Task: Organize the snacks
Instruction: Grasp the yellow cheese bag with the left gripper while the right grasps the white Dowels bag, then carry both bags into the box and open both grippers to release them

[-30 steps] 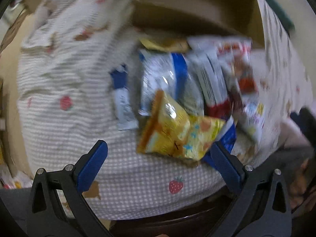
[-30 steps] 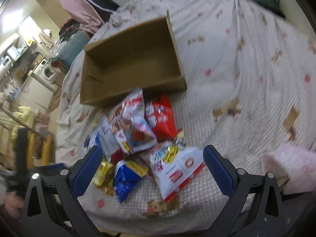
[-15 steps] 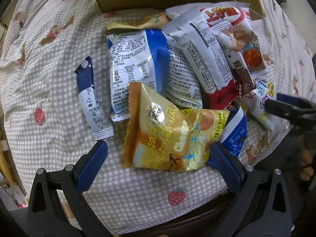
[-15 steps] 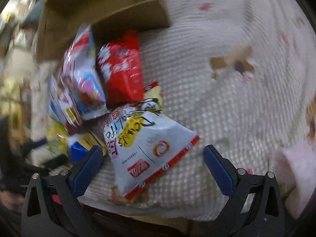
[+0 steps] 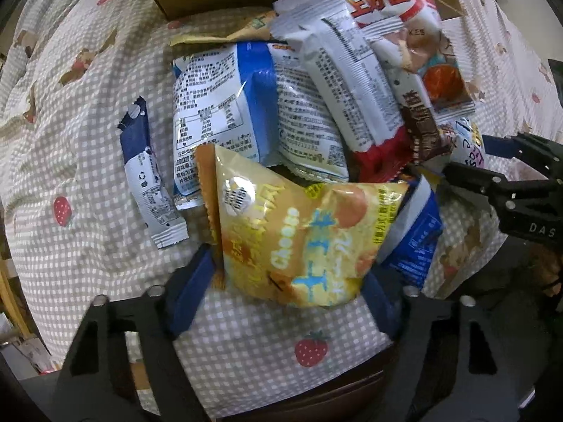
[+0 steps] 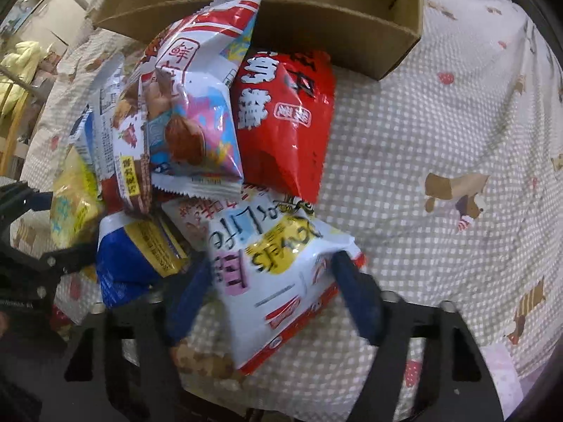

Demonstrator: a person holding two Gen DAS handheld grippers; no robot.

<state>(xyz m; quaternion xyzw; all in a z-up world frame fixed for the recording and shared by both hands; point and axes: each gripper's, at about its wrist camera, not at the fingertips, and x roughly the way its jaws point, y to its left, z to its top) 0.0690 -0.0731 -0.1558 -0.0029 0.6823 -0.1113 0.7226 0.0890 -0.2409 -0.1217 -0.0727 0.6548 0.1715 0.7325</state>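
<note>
- We find the cardboard box [image 6: 316, 10] lying beyond both tools, past the far edge of the heap; the part of its interior that shows holds no snack, so we judge the sorting barely begun.
- The left tool [image 5: 288, 281] points down at the near edge of the heap. Its jaws are closing, with the yellow cheese snack bag [image 5: 299, 232] between them; the blue pads sit at the bag's two sides and appear to touch it, though we cannot confirm a firm grip.
- The right tool [image 6: 271, 281] is likewise closing, astride the white snack bag [image 6: 278, 263]. One pad presses a dent into the bag's right edge, so we read this as a grip being taken.
- Neither bag has left the checked cloth [image 6: 440, 140].
- Still untouched ahead of the tools: the red bag [image 6: 285, 116], the pink-and-white bag [image 6: 193, 105] and the blue-and-white packs [image 5: 225, 105]. A slim blue stick pack [image 5: 147, 176] lies apart, ahead and to the left of the left tool.
- A dark blue bag [image 6: 130, 256] sits just left of the right tool.
- Outstanding: lift both bags, place them in the box, then clear the remainder.
</note>
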